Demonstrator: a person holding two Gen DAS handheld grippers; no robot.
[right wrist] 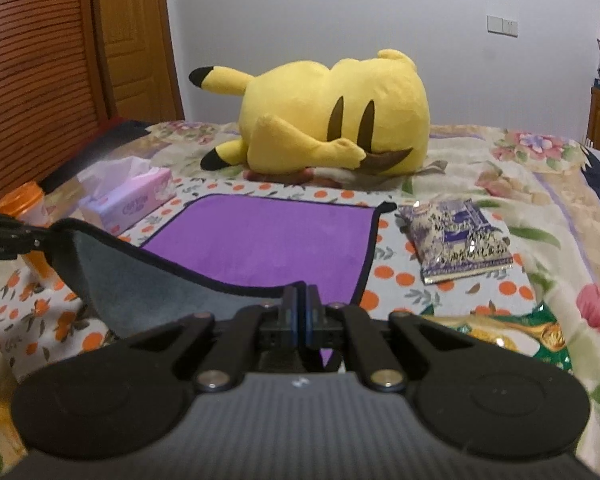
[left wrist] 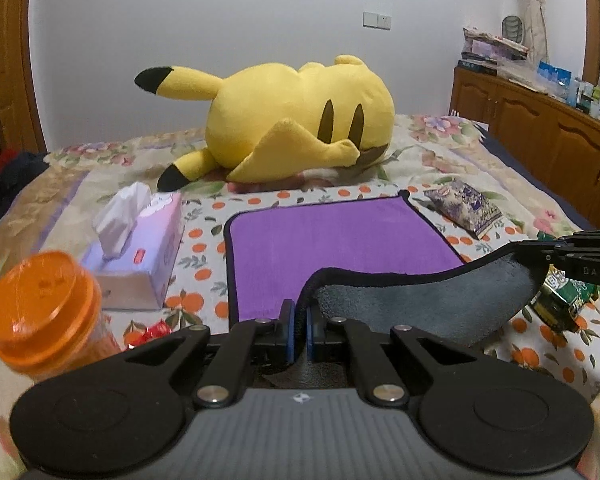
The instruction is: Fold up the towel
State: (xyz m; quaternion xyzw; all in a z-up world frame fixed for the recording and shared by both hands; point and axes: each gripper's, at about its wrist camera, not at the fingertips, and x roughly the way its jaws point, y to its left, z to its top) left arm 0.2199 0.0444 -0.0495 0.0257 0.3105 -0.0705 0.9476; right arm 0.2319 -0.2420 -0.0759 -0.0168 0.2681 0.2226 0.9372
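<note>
**Both claws clamped on the towel's near edge**

My left claw [left wrist: 300, 316] is pinched tight on the near left corner of the towel [left wrist: 340, 240], its blue pads pressed together with the black-trimmed hem caught between them. My right claw [right wrist: 301, 308] is clenched the same way on the near right corner. Each claw shows in the other's camera at the frame edge, gripping its own corner.

The towel lies on the bed [left wrist: 440, 152], on an orange-dotted white cloth [left wrist: 196, 240] spread over the floral quilt. Its purple face is up and flat across the far half. The near edge is raised off the cloth between my two claws, so the gray underside [left wrist: 420, 300] faces the cameras and sags in a shallow curve from one corner to the other.

A yellow plush toy [left wrist: 296, 120] lies on its side beyond the towel's far edge. To the left of the towel sits a pink tissue box [left wrist: 140, 244] with a tissue standing up from it, and nearer me on that side an orange-lidded jar [left wrist: 44, 312]. To the right of the towel lies a purple snack packet [right wrist: 460, 240], apart from the hem, and a green packet [right wrist: 512, 336] lies closer to my right claw.
</note>
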